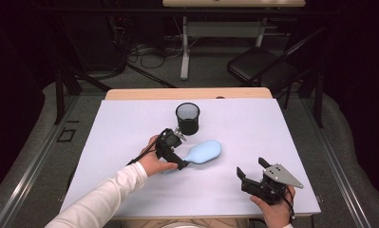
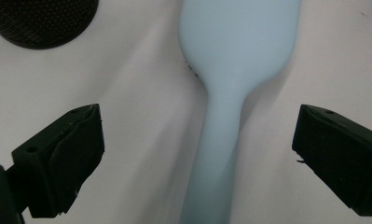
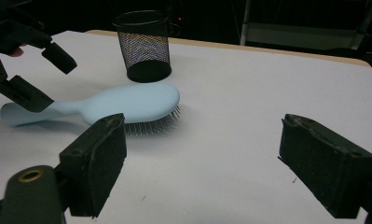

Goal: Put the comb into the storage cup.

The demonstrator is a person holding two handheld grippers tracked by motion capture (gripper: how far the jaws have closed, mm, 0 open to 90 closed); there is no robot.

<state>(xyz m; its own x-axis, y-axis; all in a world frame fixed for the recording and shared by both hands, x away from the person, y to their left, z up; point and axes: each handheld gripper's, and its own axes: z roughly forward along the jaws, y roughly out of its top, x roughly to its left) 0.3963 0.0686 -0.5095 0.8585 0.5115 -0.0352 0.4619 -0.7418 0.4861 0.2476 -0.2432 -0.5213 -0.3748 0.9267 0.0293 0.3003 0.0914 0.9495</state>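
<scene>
Pale-blue hairbrush point(image 1: 203, 152) lies bristles-down on the white surface point(image 1: 130, 128) beside the mesh cup point(image 1: 187, 118), its handle running between the left gripper's point(image 1: 183, 151) wide-open, untouching jaws, while the right gripper point(image 1: 249, 168), open and empty, rests well apart.

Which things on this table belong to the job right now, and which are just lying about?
In the job:
- light blue hairbrush
- left claw, open around its handle

Lying about:
- black mesh cup
- right claw, open, idle
- folding chair
</scene>
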